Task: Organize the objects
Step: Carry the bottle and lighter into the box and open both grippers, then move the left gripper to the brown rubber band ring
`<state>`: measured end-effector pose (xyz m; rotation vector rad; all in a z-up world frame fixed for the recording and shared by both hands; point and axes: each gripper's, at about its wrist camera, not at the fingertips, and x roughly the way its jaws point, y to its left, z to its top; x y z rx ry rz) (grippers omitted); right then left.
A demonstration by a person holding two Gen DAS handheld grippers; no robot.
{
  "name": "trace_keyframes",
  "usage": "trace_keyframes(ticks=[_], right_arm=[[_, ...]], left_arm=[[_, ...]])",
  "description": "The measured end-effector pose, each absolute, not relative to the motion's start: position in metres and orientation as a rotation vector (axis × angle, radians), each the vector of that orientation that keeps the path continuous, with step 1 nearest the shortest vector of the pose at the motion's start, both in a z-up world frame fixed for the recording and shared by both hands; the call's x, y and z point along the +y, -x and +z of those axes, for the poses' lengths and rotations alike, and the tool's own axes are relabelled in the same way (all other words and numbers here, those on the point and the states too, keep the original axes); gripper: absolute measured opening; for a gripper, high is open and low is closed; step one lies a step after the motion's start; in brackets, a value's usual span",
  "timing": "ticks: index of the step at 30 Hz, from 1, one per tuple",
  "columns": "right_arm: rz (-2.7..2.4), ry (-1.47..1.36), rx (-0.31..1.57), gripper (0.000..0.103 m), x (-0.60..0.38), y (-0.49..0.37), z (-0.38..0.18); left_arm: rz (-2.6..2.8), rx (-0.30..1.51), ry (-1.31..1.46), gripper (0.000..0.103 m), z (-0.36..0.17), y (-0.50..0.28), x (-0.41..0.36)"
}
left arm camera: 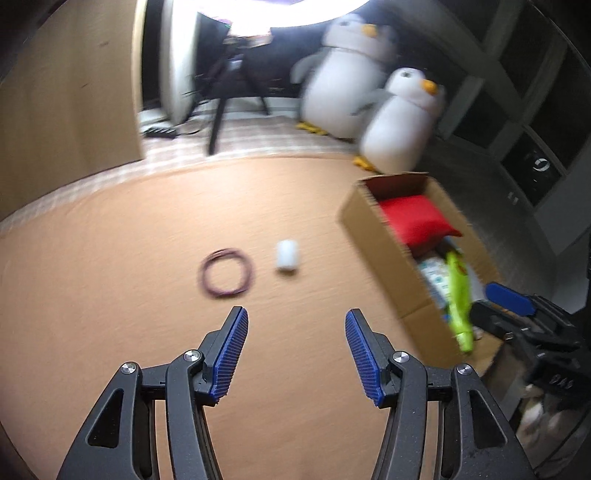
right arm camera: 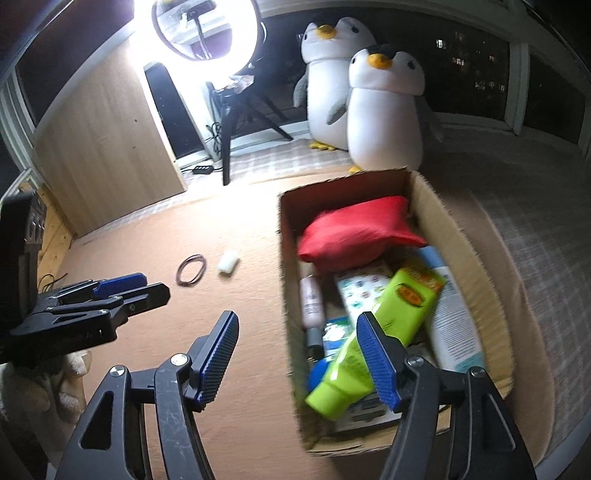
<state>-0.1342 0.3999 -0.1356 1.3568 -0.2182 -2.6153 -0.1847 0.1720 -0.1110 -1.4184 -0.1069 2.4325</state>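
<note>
- The left gripper (left arm camera: 296, 319) fills the bottom of its own view, its blue-padded fingers spread wide with only bare orange mat (left arm camera: 110, 277) between them; nothing is held.
- Above it, mid-frame, a dark loop of rubber bands (left arm camera: 226, 274) lies on the mat, with a small white roll (left arm camera: 286, 257) just to its right. Both are smeared by motion blur, so what the roll is made of cannot be told.
- The right gripper (right arm camera: 297, 320) stands wide too. Its left finger hangs over the mat. Its right finger crosses in front of a green tube (right arm camera: 373, 336) in the cardboard box (right arm camera: 461, 236), and whether the pad touches the tube cannot be told; the tube is not between the fingers.
- In the right-hand view the box takes up the centre and right. It holds a red pouch (right arm camera: 354, 232) at the far end, a pink bottle (right arm camera: 312, 299) along the left wall, a white and blue packet (right arm camera: 454, 321) on the right, and a printed sheet (right arm camera: 362, 288) mostly buried under the tube.
- A blue round thing at the tube's cap end is half hidden and cannot be named.
- The left gripper's own view cuts the box off at the right edge, showing the pouch and tube only partly.
- Two plush penguins (right arm camera: 384, 110) stand beyond the box.
- A ring light (right arm camera: 195, 29) at the upper left burns out the detail around it.
</note>
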Motion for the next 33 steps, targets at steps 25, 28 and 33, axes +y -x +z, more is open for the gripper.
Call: trace_keyframes(ticks=[25, 28, 33], right_arm=[[-2.531, -1.384, -0.33, 0.063, 0.369, 0.108, -0.141], [-2.53, -1.389, -0.345, 0.063, 0.372, 0.105, -0.141], [-2.535, -1.396, -0.362, 0.063, 0.377, 0.101, -0.142]], left_arm=[[2.456, -0.162, 1.663, 0.059, -0.169, 0.269, 0.127], [2.468, -0.115, 1.681, 0.059, -0.175, 0.279, 0.136], [2.468, -0.059, 1.724, 0.059, -0.188, 0.29, 0.141]])
